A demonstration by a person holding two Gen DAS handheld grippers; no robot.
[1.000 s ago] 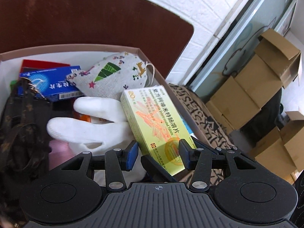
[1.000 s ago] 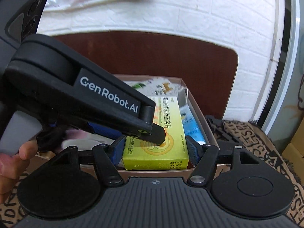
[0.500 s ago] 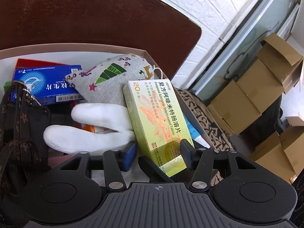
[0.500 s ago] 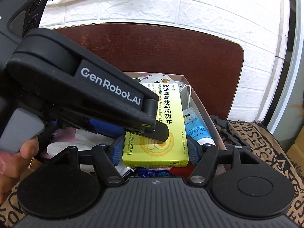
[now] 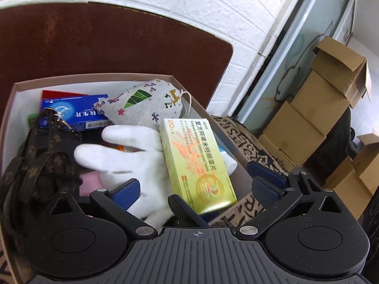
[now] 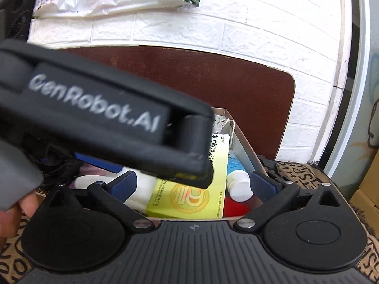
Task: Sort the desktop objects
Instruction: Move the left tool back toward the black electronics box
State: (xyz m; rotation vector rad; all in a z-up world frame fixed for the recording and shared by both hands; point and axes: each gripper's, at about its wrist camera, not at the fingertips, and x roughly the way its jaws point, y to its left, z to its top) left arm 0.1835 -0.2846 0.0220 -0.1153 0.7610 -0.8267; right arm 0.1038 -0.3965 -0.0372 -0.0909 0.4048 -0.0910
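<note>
While yellow-green medicine box (image 5: pixel 197 165) lies in storage box (image 5: pixel 94 80), long axis 12-to-6: left gripper (image 5: pixel 196 187) jaws apart, box between them toward 12; right gripper (image 6: pixel 193 184) likewise apart; left nearer.

You have one open cardboard storage box (image 5: pixel 14 90) in front of you. Inside it, count one yellow-green medicine carton (image 5: pixel 196 163) at 3 o'clock, one blue medicine carton (image 5: pixel 71 114) at 11 o'clock over one red flat box (image 5: pixel 59 94), one printed fabric pouch (image 5: pixel 151 105) at 12 o'clock, one white glove (image 5: pixel 123 156) at centre, and one brown monogram bag (image 5: pixel 38 165) at 9 o'clock. Your right camera adds one white-capped tube (image 6: pixel 238 177). Outside, at 3 o'clock, you have several stacked brown cartons (image 5: pixel 305 123); the exact number can't be told.
</note>
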